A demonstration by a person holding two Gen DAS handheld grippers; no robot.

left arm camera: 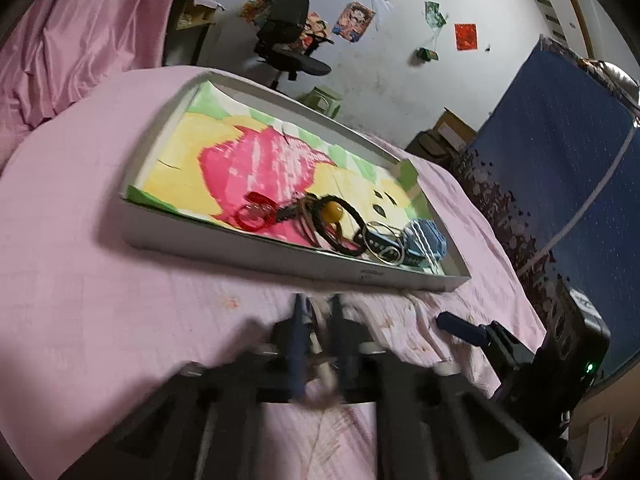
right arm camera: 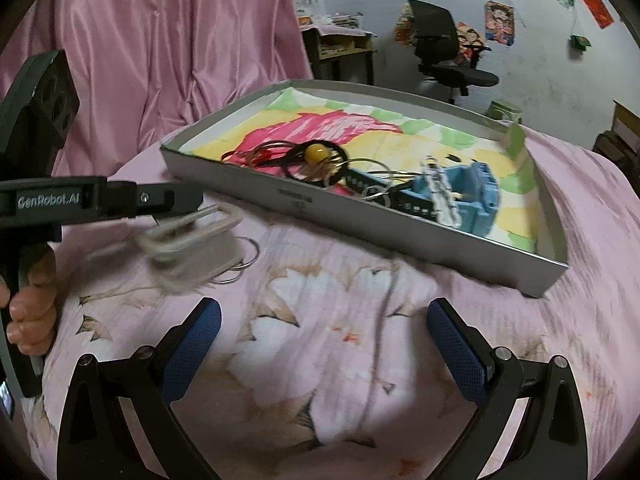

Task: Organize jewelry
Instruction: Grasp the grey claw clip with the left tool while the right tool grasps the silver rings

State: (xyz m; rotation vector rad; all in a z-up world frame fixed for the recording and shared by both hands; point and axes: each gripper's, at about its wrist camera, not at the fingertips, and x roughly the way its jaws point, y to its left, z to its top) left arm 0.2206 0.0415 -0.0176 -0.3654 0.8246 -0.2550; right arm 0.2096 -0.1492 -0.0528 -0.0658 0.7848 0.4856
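Observation:
A shallow grey tray with a bright pink, yellow and green lining sits on the pink bedspread. At its near end lie a red bangle, a black cord with a yellow bead, silver bangles, a black studded band and a blue piece. My left gripper is shut on a pale link bracelet, blurred by motion, held just above the bed short of the tray. Silver rings lie on the bedspread under it. My right gripper stands open over the bed, holding nothing.
A hand holds the left gripper's handle. Pink drapery hangs behind the bed. A black office chair stands by the far wall, and a blue mattress leans at the right. The bedspread has floral print.

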